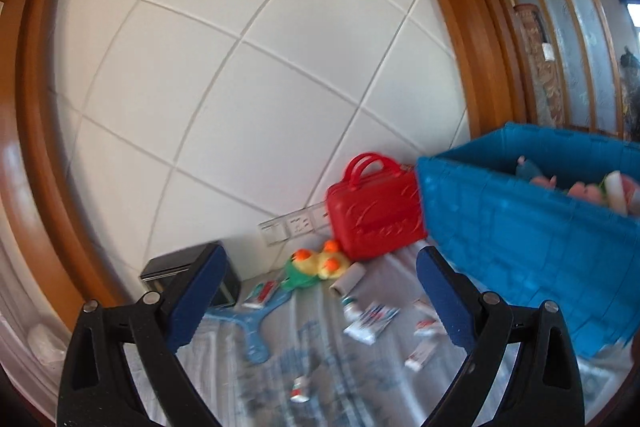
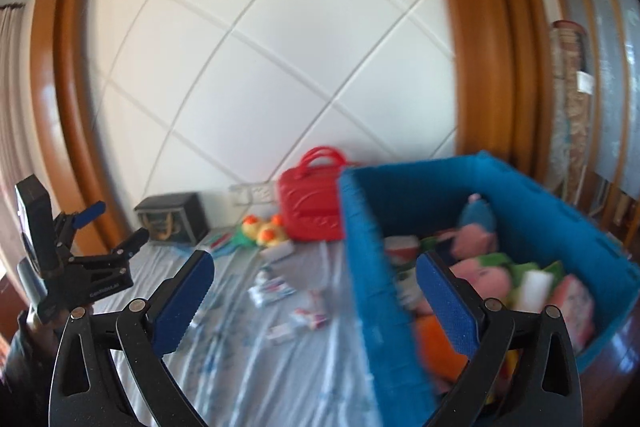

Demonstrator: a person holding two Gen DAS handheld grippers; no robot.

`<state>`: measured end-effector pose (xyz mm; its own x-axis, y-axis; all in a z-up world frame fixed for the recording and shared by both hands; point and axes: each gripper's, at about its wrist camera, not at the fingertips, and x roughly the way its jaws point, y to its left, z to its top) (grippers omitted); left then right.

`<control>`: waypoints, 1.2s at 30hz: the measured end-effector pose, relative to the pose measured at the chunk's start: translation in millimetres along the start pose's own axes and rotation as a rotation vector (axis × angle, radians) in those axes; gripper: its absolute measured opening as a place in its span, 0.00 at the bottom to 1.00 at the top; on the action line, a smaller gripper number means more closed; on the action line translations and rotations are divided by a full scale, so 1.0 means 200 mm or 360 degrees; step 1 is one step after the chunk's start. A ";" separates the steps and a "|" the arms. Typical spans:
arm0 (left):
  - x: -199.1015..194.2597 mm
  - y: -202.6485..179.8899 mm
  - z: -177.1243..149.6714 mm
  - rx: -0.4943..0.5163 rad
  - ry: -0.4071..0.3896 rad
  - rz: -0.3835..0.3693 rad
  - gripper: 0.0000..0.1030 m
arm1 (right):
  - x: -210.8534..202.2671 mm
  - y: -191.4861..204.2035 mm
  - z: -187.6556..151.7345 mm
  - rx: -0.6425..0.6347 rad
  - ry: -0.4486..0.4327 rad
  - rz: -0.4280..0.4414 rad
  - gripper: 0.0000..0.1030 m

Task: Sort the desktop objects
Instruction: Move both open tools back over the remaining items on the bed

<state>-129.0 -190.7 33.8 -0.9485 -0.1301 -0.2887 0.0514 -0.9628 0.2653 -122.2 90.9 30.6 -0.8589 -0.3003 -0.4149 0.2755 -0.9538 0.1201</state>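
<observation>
Blue-padded fingers of my right gripper (image 2: 314, 297) frame the near edge of the right wrist view, spread wide with nothing between them; the right finger (image 2: 446, 301) stands in front of the blue bin (image 2: 372, 267), but whether it touches the wall I cannot tell. That bin sits at right on the surface (image 2: 248, 359), which is covered by a pale printed cloth, and it holds soft toys, among them a pink plush (image 2: 482, 275), though blur hides the details. My left gripper (image 1: 320, 295) is likewise wide and empty in its own view, and it also shows at far left in the right wrist view (image 2: 108, 231), raised above the cloth and held by a hand (image 2: 38, 335). Between the two grippers, small tubes and packets (image 1: 370, 323) lie scattered loose on the cloth. A light blue flat piece (image 1: 250, 327) lies to their left. Farther off, a yellow and orange plush toy (image 1: 320, 263) rests just beside a red toy case (image 1: 374, 215), which stands upright against the white panelled wall (image 1: 240, 67) and close to the bin's far left corner. A dark box (image 1: 188, 267) stands at far left by the wall.
</observation>
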 end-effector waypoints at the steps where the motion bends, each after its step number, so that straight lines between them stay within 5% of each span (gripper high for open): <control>1: -0.01 0.06 -0.05 0.0004 0.0012 0.0017 0.94 | 0.04 0.06 -0.02 -0.0002 0.0019 0.0027 1.00; 6: 0.02 0.31 -0.26 -0.0009 0.0089 0.0059 0.94 | 0.25 0.28 -0.16 -0.0048 0.0112 0.0122 1.00; 14: 0.23 0.45 -0.61 -0.0006 0.0279 0.0070 0.94 | 0.72 0.40 -0.42 -0.0200 0.0336 0.0147 0.99; 19: 0.49 0.40 -0.85 0.0000 0.0443 -0.0018 0.94 | 1.09 0.35 -0.59 -0.0206 0.0556 0.0169 0.99; 28: 0.98 0.28 -1.22 -0.0044 0.0721 -0.0156 0.94 | 1.54 0.25 -0.73 -0.0208 0.0751 0.0220 0.99; 36: 1.26 0.21 -1.41 -0.0087 0.0888 -0.0281 0.73 | 1.84 0.18 -0.90 -0.0208 0.0914 0.0254 0.99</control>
<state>-276.9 -330.3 -286.7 -0.6370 -0.0573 -0.7687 -0.0627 -0.9901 0.1258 -350.9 -52.5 -280.1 -0.4423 -0.3509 -0.8254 0.4636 -0.8772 0.1245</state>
